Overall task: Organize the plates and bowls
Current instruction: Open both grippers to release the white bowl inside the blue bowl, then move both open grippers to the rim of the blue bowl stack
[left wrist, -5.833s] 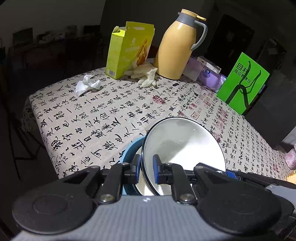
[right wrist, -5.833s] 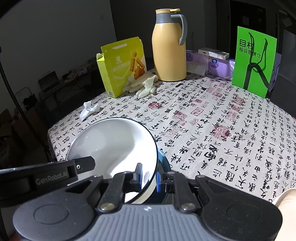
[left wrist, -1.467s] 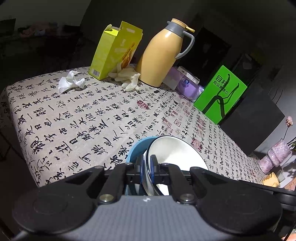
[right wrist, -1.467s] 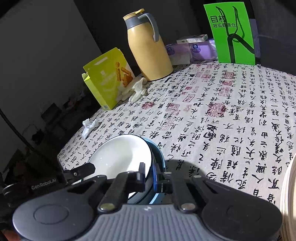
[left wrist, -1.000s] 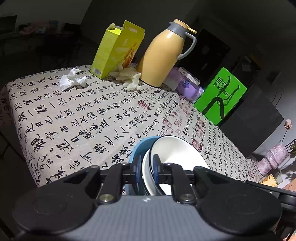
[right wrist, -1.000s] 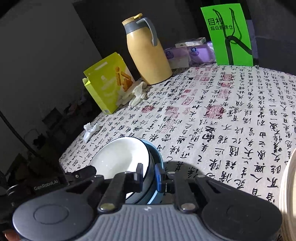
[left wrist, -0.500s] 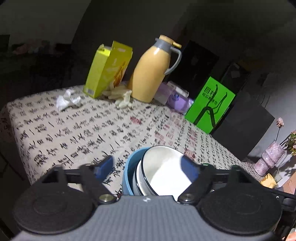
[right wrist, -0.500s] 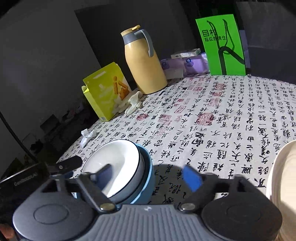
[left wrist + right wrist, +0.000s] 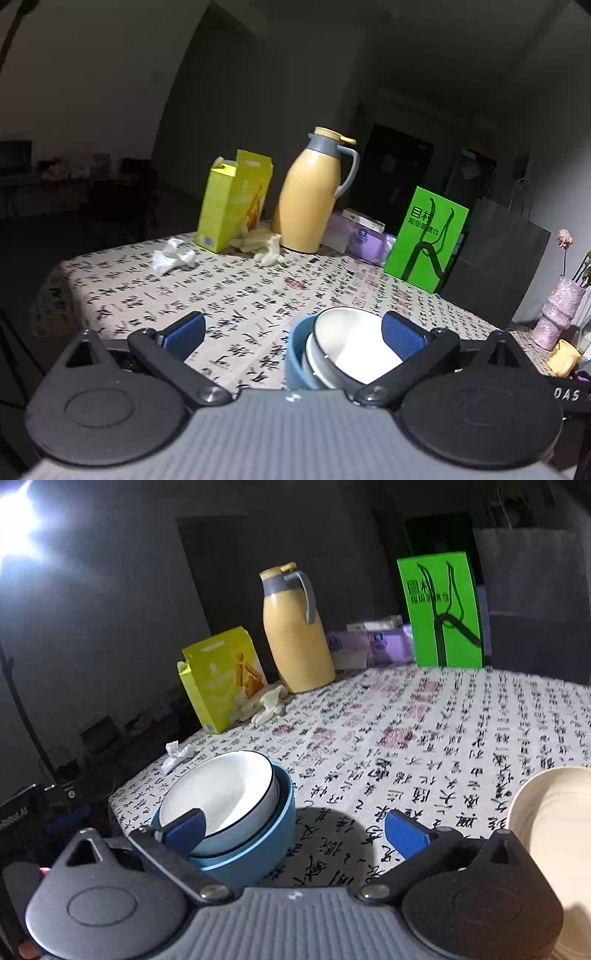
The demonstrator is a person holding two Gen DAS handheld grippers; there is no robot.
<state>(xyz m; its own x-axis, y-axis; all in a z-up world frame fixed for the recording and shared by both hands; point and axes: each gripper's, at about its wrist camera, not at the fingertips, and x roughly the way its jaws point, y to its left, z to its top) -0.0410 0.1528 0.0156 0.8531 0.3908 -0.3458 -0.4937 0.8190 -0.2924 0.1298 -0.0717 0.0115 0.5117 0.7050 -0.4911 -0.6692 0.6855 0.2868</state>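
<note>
Table (image 9: 461, 716) with the calligraphy-print cloth fills both views, running from right under the jaws out to the far clutter: yellow thermos (image 9: 308, 195), green sign (image 9: 424, 240), yellow carton (image 9: 229, 201), crumpled tissue (image 9: 171, 258), all well ahead of both grippers and no part of this job.

Task items: blue bowl (image 9: 258, 845) sits on the cloth with the white bowl (image 9: 221, 797) nested inside it, a little off-centre toward the blue bowl's left rim. A cream plate (image 9: 550, 834) lies just outboard of the right gripper's right finger, cut off by the frame edge.

Left gripper (image 9: 293, 330): jaws opening, spread wide, nothing pressed. The bowl stack sits in the right half of its gap, close to the right finger, clear of the left one. Tool pitched gently down, close to the table's near edge.

Right gripper (image 9: 293, 829): jaws also opening, wide apart, nothing clamped. The stack overlaps its left finger in view, mostly left of the gap centre; bare cloth and shadow fill the rest. Pitched down a bit steeper than the left.

My read: bowls are nested and released; this step is the clean let-go.
- Back each gripper straight off along its own axis, no sideways sweep. The fingers nearest the rims would knock the stack.
- Stack is near the table edge on the left gripper's side, so any nudge should go inward.
- Likely next candidate is the cream plate. Its rim is low, so approach shallow, with one finger under the lip.
</note>
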